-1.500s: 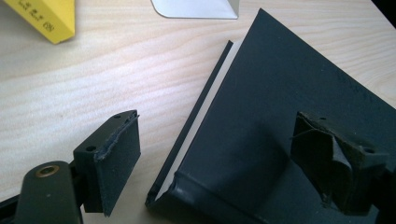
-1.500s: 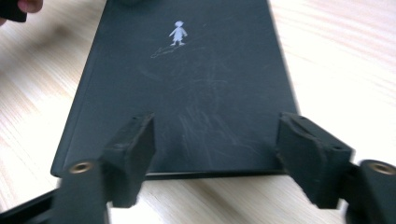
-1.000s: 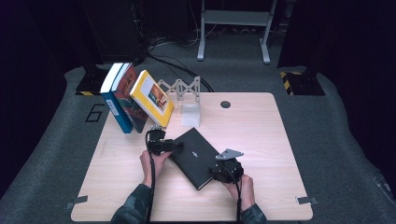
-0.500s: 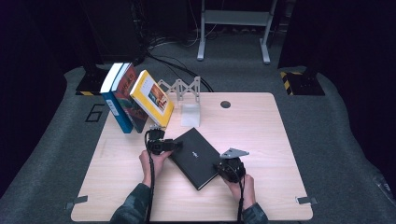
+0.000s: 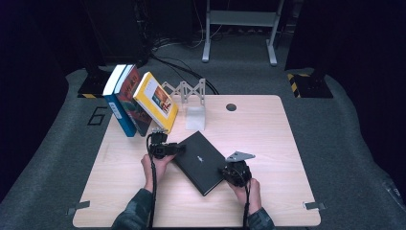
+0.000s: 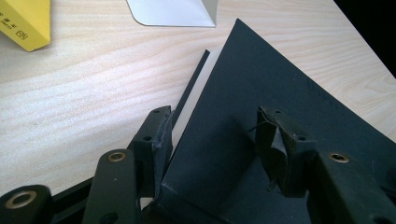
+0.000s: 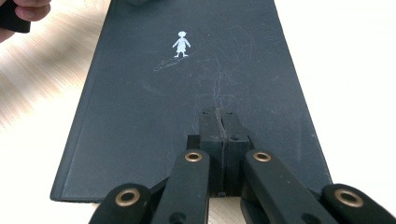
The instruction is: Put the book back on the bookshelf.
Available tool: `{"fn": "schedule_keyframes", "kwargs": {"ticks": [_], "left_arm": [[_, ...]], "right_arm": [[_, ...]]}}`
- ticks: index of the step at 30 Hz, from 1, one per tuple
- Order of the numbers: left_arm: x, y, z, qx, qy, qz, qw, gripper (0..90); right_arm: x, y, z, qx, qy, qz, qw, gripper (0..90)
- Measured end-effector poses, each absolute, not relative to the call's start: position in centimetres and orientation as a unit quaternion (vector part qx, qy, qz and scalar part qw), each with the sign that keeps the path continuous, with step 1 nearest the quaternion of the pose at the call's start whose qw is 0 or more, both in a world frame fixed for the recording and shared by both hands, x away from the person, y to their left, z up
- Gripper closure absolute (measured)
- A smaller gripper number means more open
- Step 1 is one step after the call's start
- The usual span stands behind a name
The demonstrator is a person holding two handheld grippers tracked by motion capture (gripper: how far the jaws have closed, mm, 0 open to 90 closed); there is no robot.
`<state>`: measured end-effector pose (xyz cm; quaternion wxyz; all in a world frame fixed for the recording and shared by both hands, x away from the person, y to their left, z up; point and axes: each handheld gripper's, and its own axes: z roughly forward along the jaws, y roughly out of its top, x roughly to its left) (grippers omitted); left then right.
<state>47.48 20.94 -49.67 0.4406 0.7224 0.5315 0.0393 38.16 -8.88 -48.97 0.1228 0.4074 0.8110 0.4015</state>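
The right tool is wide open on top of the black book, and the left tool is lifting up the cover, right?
Not quite. The right tool is shut, its two tips pressed together on the black book, as the right gripper view shows. The rest holds: the left tool has its jaws around the raised cover.
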Motion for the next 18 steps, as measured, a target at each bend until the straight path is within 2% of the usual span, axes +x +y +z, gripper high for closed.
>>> {"fn": "schedule_keyframes", "kwargs": {"ticks": [18], "left_arm": [[46.8, 20.6, -47.9, 0.726, 0.522, 0.050, 0.445, 54.5]], "right_arm": [[37.9, -9.4, -49.0, 0.410, 0.806, 0.412, 0.116, 90.0]]}}
